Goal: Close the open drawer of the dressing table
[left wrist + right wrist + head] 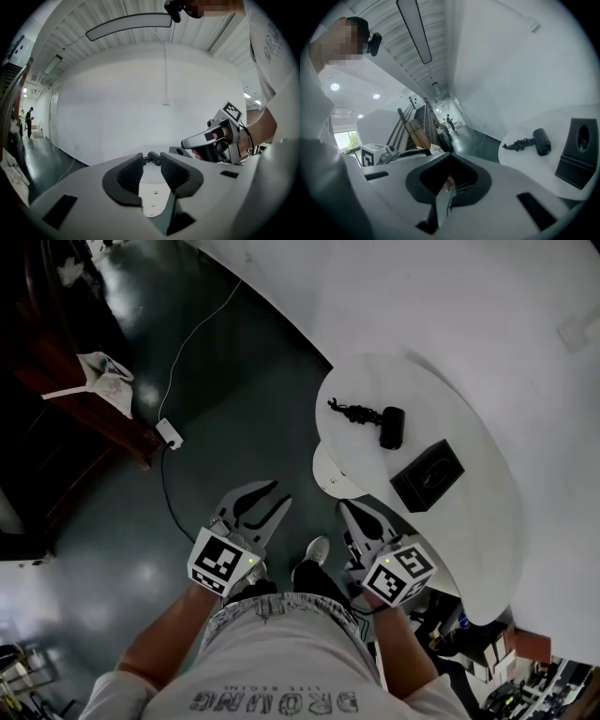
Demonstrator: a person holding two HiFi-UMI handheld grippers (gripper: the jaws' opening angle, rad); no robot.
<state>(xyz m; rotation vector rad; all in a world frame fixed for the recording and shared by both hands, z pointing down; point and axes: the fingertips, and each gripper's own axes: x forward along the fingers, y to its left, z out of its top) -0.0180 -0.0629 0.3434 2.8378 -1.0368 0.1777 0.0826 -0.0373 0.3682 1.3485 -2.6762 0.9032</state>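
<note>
The white dressing table (487,521) with a rounded top stands against the wall at the right. A white rounded part (328,476) juts out from under its left edge; it looks like the open drawer. My left gripper (265,505) hangs over the dark floor left of the table, open and empty; its pads (129,176) stand apart. My right gripper (361,518) is at the table's near left edge, jaws together on nothing. In the right gripper view, its tips (449,155) meet. The right gripper (211,140) also shows in the left gripper view.
A black hair dryer (390,427) with its coiled cord and a black box (427,474) lie on the table top. A white cable and plug (170,434) cross the floor. Dark wooden furniture with a white cloth (105,376) stands at left. Clutter (487,652) sits at bottom right.
</note>
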